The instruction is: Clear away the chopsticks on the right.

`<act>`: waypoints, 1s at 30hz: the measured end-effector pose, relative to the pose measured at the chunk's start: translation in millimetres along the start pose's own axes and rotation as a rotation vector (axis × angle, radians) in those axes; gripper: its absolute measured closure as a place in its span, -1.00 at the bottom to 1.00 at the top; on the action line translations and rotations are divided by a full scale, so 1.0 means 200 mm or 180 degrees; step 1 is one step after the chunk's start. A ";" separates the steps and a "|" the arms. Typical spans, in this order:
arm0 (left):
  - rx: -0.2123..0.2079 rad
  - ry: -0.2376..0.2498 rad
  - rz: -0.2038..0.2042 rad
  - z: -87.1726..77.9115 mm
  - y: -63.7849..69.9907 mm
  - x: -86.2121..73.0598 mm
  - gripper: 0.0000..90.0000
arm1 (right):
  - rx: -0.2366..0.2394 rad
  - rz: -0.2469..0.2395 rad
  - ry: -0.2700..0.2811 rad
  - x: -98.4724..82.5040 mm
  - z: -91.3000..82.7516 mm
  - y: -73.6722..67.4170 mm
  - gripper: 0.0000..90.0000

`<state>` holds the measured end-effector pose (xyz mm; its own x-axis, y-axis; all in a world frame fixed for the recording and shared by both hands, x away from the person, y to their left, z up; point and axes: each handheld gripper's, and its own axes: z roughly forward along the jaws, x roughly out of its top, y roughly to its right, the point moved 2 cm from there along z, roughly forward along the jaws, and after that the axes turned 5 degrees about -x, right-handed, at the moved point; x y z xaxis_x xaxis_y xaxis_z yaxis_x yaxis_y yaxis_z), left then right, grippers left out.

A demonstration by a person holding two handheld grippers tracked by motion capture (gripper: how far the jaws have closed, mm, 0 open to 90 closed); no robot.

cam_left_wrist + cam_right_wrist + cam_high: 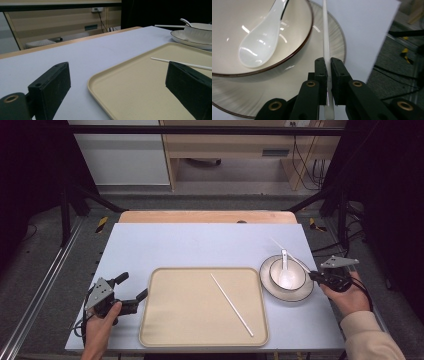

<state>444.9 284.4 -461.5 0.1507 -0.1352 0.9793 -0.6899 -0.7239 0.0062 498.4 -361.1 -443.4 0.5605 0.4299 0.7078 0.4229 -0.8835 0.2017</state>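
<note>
A: Right gripper (327, 72) has its jaws pinched tight on a white chopstick (325, 37). The stick runs forward from between the jaws, out over the rim of the plate (332, 47).

B: And just to the left of that stick, from the gripper's own view, there's the bowl (299, 32) sitting on the plate, with a white ceramic spoon (259, 42) lying in it, scoop end nearest the jaws.

A: From the high view, that gripper sits at the plate's right edge, hand (350, 295) behind it.

B: Over on the other side, the left gripper (134, 291) is spread wide, nothing between its jaws. It rests on the table (200, 245), jaws pointing at the near left edge of the beige tray (165, 320).

A: A second chopstick (232, 305) lies loose on that tray, slanting across it, ahead of the left gripper's jaws and well apart from them.
</note>
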 end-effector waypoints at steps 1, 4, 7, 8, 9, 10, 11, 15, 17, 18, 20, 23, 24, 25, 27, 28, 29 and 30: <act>0.0002 -0.0002 0.0000 0.00 0.00 0.00 -0.88 | 0.0000 0.0000 0.0000 0.00 0.00 0.00 0.87; 0.0000 0.0000 0.0001 0.00 0.00 0.00 -0.88 | -0.0278 0.0189 0.0254 0.05 -0.14 -0.02 0.87; -0.0005 -0.0008 0.0004 0.00 0.00 0.00 -0.88 | -0.0311 0.0233 0.0510 0.09 -0.28 -0.10 0.87; -0.0005 -0.0008 0.0004 0.00 0.00 0.00 -0.88 | -0.0300 0.0229 0.0582 0.11 -0.32 -0.15 0.87; -0.0008 -0.0011 0.0006 0.01 0.01 0.00 -0.88 | -0.0296 0.0199 0.0658 0.13 -0.36 -0.20 0.87; -0.0008 -0.0011 0.0006 0.01 0.01 0.00 -0.88 | -0.0296 0.0199 0.0658 0.13 -0.36 -0.20 0.87; -0.0009 -0.0011 0.0008 0.01 0.01 0.00 -0.88 | -0.0270 0.0190 0.0715 0.14 -0.40 -0.26 0.87; -0.0015 0.0001 0.0016 0.00 0.01 0.00 -0.88 | -0.0162 0.0112 0.0844 0.17 -0.48 -0.49 0.87; -0.0018 0.0007 0.0021 0.00 0.01 0.01 -0.88 | -0.0092 0.0082 0.0829 0.17 -0.47 -0.65 0.87; -0.0018 0.0007 0.0021 0.00 0.01 0.01 -0.88 | -0.0049 0.0094 0.0804 0.16 -0.46 -0.70 0.87; -0.0020 -0.0006 0.0026 0.00 0.02 0.01 -0.88 | 0.0029 0.0067 0.0732 0.15 -0.43 -0.80 0.87; -0.0028 0.0002 0.0035 0.00 0.02 0.01 -0.88 | 0.0124 0.0052 0.0625 0.12 -0.37 -0.93 0.87; -0.0026 0.0003 0.0041 0.00 0.02 0.01 -0.88 | 0.0123 0.0059 0.0594 0.11 -0.34 -0.97 0.87; -0.0026 0.0003 0.0041 0.00 0.02 0.01 -0.88 | 0.0123 0.0059 0.0594 0.11 -0.34 -0.97 0.87; -0.0023 0.0002 0.0042 0.00 0.02 0.01 -0.87 | 0.0144 0.0088 0.0546 0.09 -0.29 -1.02 0.87; -0.0031 0.0006 0.0045 0.00 0.02 0.01 -0.87 | 0.0171 0.0095 0.0472 0.06 -0.24 -1.06 0.87; -0.0041 0.0004 0.0047 0.00 0.03 0.01 -0.87 | 0.0196 0.0054 0.0425 0.05 -0.22 -1.08 0.87; -0.0041 0.0004 0.0047 0.00 0.03 0.01 -0.87 | 0.0196 0.0054 0.0425 0.05 -0.22 -1.08 0.87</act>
<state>442.4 279.8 -459.2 0.1395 -0.1451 0.9795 -0.7011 -0.7130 -0.0058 380.8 -174.7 -450.2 0.4699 0.3827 0.7955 0.4592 -0.8756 0.1499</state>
